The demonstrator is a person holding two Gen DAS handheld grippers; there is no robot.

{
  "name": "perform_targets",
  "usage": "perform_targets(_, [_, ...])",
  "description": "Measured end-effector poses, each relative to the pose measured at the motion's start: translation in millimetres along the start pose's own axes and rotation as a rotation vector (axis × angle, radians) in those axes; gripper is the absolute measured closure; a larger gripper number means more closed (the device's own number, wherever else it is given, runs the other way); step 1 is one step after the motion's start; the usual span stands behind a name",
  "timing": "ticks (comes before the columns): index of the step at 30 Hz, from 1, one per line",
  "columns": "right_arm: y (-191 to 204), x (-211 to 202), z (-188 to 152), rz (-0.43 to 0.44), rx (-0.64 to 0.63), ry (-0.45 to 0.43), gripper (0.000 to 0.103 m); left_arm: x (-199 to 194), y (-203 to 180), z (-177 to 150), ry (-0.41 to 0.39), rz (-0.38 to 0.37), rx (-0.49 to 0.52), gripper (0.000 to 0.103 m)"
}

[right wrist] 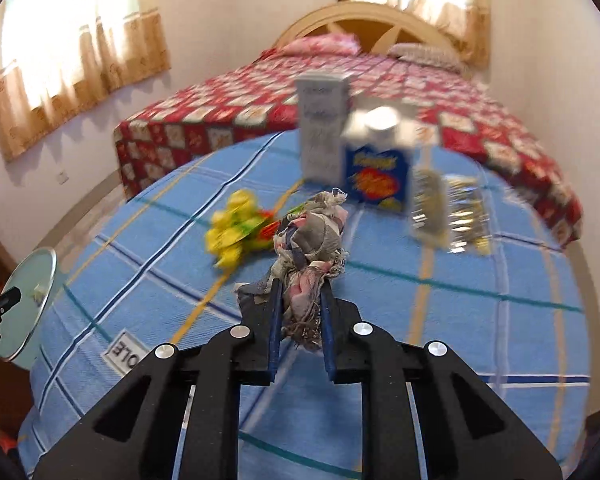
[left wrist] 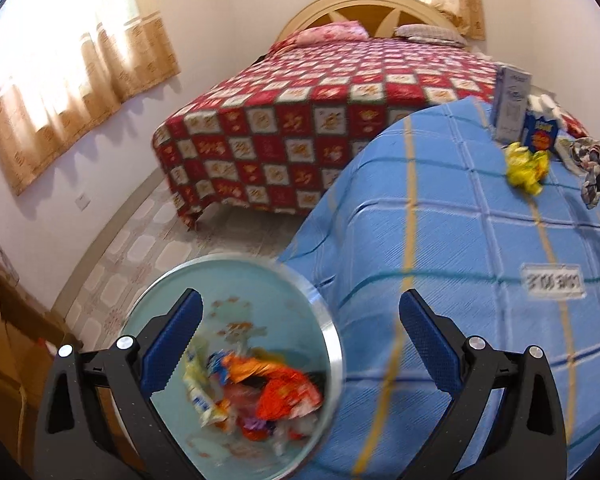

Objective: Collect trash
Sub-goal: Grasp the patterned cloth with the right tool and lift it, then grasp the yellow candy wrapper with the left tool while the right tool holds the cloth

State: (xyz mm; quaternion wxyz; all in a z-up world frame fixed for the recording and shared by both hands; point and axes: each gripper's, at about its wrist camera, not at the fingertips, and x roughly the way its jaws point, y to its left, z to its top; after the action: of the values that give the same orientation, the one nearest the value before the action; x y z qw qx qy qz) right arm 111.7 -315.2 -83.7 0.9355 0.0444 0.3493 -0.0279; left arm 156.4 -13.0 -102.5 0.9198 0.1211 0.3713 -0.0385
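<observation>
My right gripper (right wrist: pixel 300 304) is shut on a crumpled patterned rag (right wrist: pixel 312 240) and holds it above the blue checked cloth (right wrist: pixel 420 312). A yellow crumpled wrapper (right wrist: pixel 236 228) lies just left of the rag; it also shows in the left wrist view (left wrist: pixel 526 166), far right. My left gripper (left wrist: pixel 300 344) is open and empty, over the edge of the cloth (left wrist: pixel 440 240) and a round light-blue bin (left wrist: pixel 156 320) with a metal rim. The bin holds orange and yellow wrappers (left wrist: pixel 268 388). The rag (left wrist: pixel 592 164) shows at the far right of the left view.
A tall white carton (right wrist: pixel 322 128), a blue snack box (right wrist: pixel 378 172) and a clear shiny pack (right wrist: pixel 448 212) stand at the back of the cloth. A bed with a red checked cover (left wrist: pixel 320 120) lies beyond. The bin (right wrist: pixel 24 300) sits left, below the cloth edge.
</observation>
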Motion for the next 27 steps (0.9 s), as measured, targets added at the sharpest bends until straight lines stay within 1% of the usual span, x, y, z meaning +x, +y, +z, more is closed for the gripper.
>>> perform_targets(1, [-5,-1,1,-0.016,0.009,-0.004,0.085,2,-12,8,-0.006,-0.013,0.012,0.006])
perform_targets(2, [-21,-3,0,-0.059,0.034,-0.015,0.085,3,-21,14,-0.011,-0.024,0.019,0.006])
perform_targets(4, [-31,-4,2,-0.088,0.055,-0.021,0.085,5,-42,25,-0.02,-0.051,0.036,0.006])
perform_targets(5, [-48,-4,0,-0.123,0.091,-0.026,0.085,7,-56,33,-0.024,-0.067,0.049,0.006])
perform_targets(9, [-75,-4,-1,-0.171,0.142,-0.036,0.085,17,-105,55,-0.033,-0.114,0.098,0.006])
perform_targets(10, [-84,-4,-3,-0.178,0.155,-0.036,0.085,22,-122,62,-0.035,-0.127,0.116,0.006])
perform_targets(15, [-118,-3,-8,-0.193,0.21,-0.03,0.084,45,-178,85,-0.03,-0.153,0.159,0.006])
perform_targets(17, [-123,-4,-10,-0.193,0.218,-0.031,0.083,54,-194,90,-0.018,-0.161,0.169,0.006])
perform_targets(23, [-130,-2,-12,-0.167,0.24,-0.028,0.083,78,-222,97,0.019,-0.164,0.191,0.008])
perform_targets(24, [-129,-1,-11,-0.158,0.239,-0.028,0.083,81,-223,97,0.024,-0.167,0.193,0.014])
perform_targets(25, [-127,0,-12,-0.144,0.237,-0.028,0.083,85,-224,97,0.035,-0.173,0.196,0.026])
perform_targets(26, [-125,0,-12,-0.141,0.235,-0.027,0.083,90,-225,97,0.055,-0.183,0.196,0.032])
perform_targets(27, [-120,3,-11,-0.13,0.225,-0.019,0.083,94,-224,96,0.075,-0.2,0.194,0.05])
